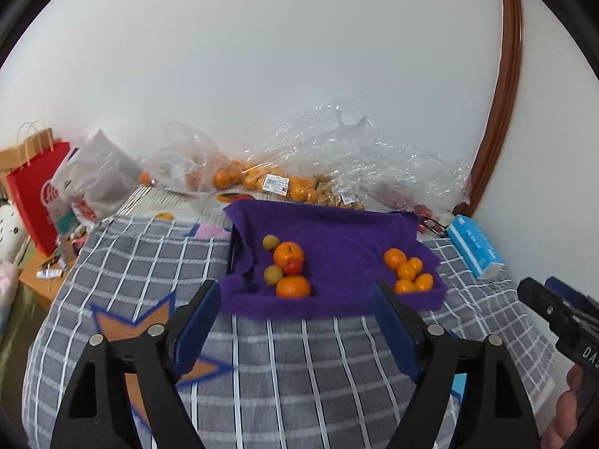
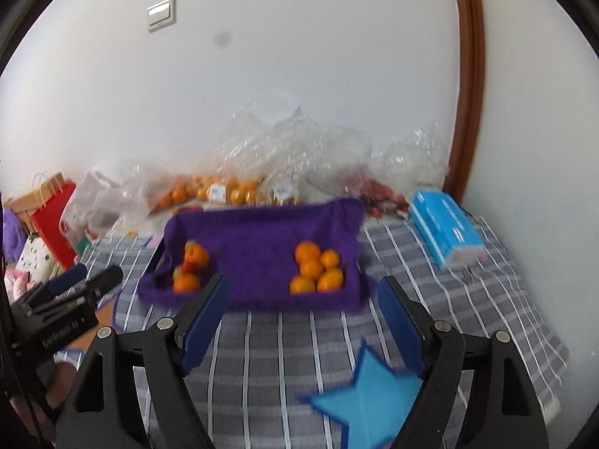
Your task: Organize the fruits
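While both grippers [image 1: 295, 321] [image 2: 303, 314] are held open and empty before the purple tray [image 1: 337, 303], a pick from the mixed pile [image 1: 286, 265] at its left is called for next.

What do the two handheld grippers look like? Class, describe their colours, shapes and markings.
The left gripper and right gripper match: black plastic linkage arms with triangular cut-outs and round silver pivot pins, ending in flat fingers faced with blue pads. White lettering marks each gripper's black body, too blurred to read. No cables or sleeves show.
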Demonstrator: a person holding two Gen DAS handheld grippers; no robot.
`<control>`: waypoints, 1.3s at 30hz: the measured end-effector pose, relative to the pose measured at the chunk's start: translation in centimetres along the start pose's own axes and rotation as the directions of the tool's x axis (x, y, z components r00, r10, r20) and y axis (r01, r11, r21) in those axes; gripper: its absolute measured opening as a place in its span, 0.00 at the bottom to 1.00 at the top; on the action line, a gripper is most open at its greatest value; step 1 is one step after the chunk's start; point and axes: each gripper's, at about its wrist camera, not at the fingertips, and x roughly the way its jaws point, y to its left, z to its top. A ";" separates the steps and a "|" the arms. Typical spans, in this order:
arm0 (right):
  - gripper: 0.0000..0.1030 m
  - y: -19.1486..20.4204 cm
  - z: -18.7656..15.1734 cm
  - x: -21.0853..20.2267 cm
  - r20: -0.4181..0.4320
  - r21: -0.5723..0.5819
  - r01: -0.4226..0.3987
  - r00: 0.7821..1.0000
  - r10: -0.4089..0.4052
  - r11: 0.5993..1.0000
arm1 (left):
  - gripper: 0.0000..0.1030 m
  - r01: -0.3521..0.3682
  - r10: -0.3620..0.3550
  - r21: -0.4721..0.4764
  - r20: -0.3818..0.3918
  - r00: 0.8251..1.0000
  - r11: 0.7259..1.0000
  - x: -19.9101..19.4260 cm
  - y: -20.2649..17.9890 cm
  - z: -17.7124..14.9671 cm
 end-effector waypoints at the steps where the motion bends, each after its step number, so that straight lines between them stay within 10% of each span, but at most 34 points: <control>1: 0.79 -0.2 -0.3 -0.9 0.008 0.006 0.006 1.000 -0.006 1.000 | 0.84 -0.003 0.003 -0.002 0.007 1.000 1.000 -1.0 0.0 -0.2; 5: 1.00 -0.8 -1.6 -5.3 0.069 0.018 0.018 0.997 -0.019 1.000 | 0.91 -0.002 0.001 0.016 0.034 0.999 1.000 -4.8 -0.6 -0.8; 15: 1.00 -1.2 -3.0 -8.7 0.068 0.037 0.009 0.998 -0.012 0.999 | 0.97 -0.047 0.036 0.088 0.128 0.991 0.995 -10.6 -3.5 -1.2; 39: 1.00 -1.2 -3.5 -9.2 0.065 0.036 0.048 0.997 -0.050 0.998 | 0.97 -0.082 0.073 0.096 0.095 0.993 0.992 -10.2 -4.4 -1.8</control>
